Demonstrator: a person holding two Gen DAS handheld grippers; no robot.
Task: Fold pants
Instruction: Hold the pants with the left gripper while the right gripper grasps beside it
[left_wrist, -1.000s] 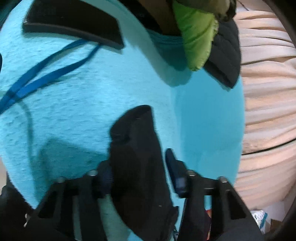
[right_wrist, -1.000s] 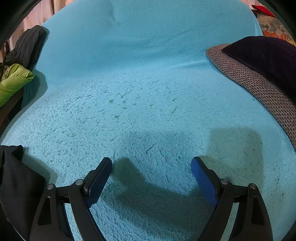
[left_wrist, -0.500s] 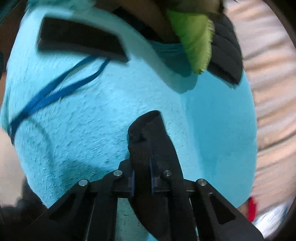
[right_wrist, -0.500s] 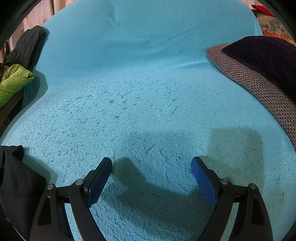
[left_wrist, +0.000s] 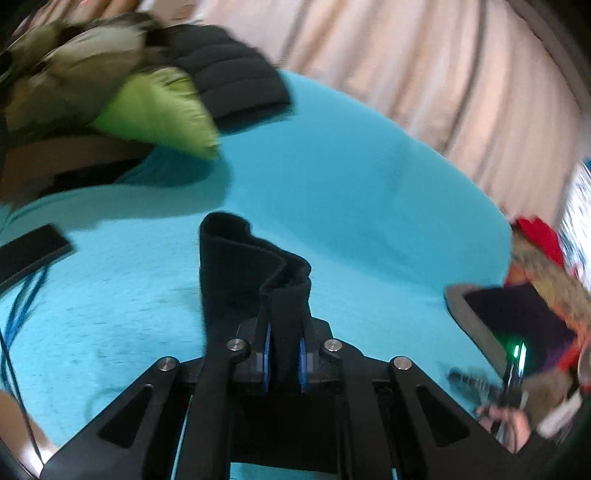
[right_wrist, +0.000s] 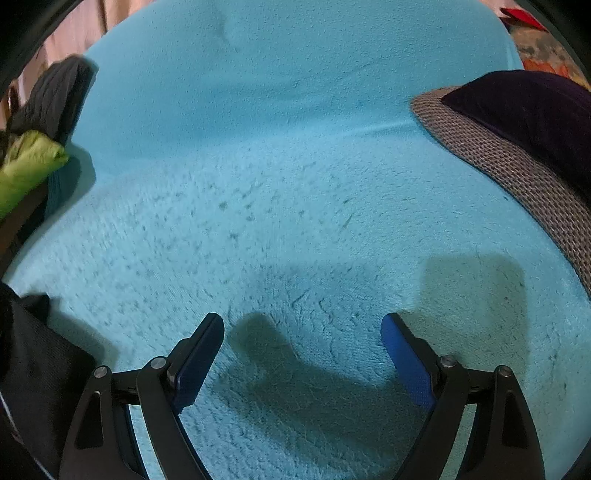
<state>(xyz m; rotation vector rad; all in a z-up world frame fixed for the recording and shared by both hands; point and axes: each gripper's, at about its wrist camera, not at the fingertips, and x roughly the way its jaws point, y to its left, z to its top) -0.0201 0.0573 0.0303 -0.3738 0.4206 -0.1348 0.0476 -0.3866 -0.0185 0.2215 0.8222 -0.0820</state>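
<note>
The black pants (left_wrist: 243, 266) are pinched at a folded edge by my left gripper (left_wrist: 283, 354), which is shut on them and holds them above the turquoise blanket (left_wrist: 351, 206). The cloth stands up in a fold in front of the blue pads. In the right wrist view, my right gripper (right_wrist: 303, 350) is open and empty, low over the blanket (right_wrist: 277, 166). A part of the black pants (right_wrist: 33, 354) lies at the lower left edge of that view, left of the left finger.
A green and black jacket pile (left_wrist: 155, 96) lies at the blanket's far left, also in the right view (right_wrist: 33, 162). A grey knit cushion with a dark cloth (right_wrist: 517, 129) lies at the right. A black flat object (left_wrist: 29, 251) with blue cords lies left. Beige curtains (left_wrist: 424, 74) hang behind.
My left gripper closed on the pants, then swung to the right and lifted them; its view now faces the curtain and the cushion. The right gripper stayed nearly still.
</note>
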